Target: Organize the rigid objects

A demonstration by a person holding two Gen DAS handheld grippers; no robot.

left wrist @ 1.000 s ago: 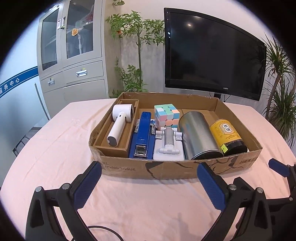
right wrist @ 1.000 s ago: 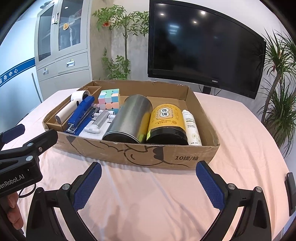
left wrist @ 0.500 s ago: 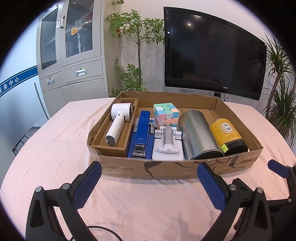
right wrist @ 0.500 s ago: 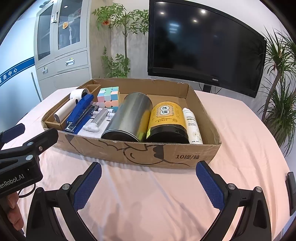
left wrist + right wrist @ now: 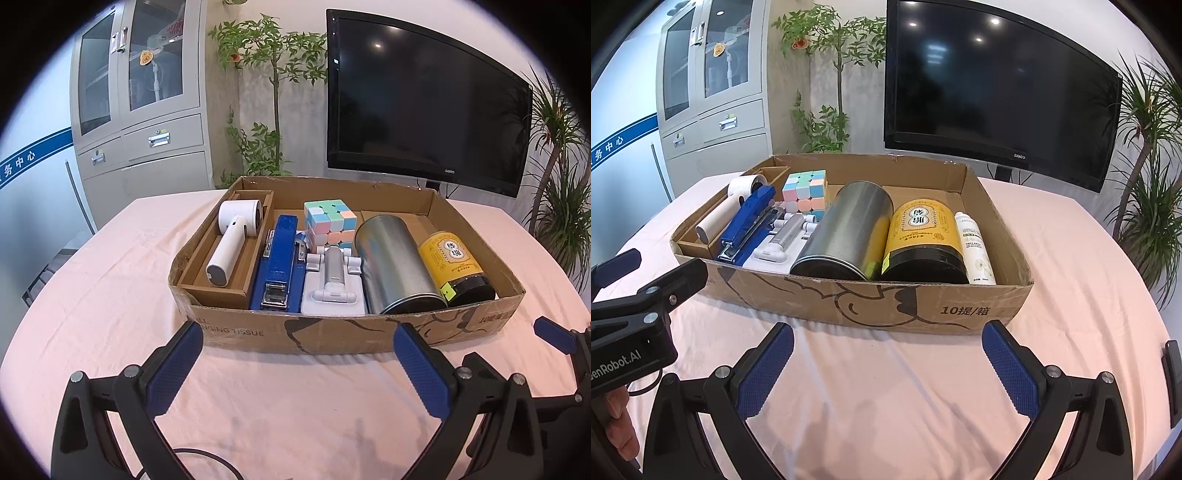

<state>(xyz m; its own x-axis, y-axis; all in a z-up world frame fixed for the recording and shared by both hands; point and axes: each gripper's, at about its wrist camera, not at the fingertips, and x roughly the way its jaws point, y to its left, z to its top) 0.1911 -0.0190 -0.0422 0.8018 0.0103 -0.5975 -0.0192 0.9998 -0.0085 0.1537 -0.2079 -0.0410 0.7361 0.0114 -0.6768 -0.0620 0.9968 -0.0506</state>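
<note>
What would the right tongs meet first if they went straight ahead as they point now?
Probably the printed front wall of the brown cardboard box, just ahead of the open right tongs over pink tablecloth; depth is unclear.

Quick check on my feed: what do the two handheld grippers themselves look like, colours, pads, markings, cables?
Both match: the left gripper and right gripper have black angular frames with silver screws and two fingers lined with blue dimpled pads. The left gripper's body, seen from the right wrist view, bears white "enRobot.AI" lettering. A thin black cable loops beneath the left gripper.
</note>
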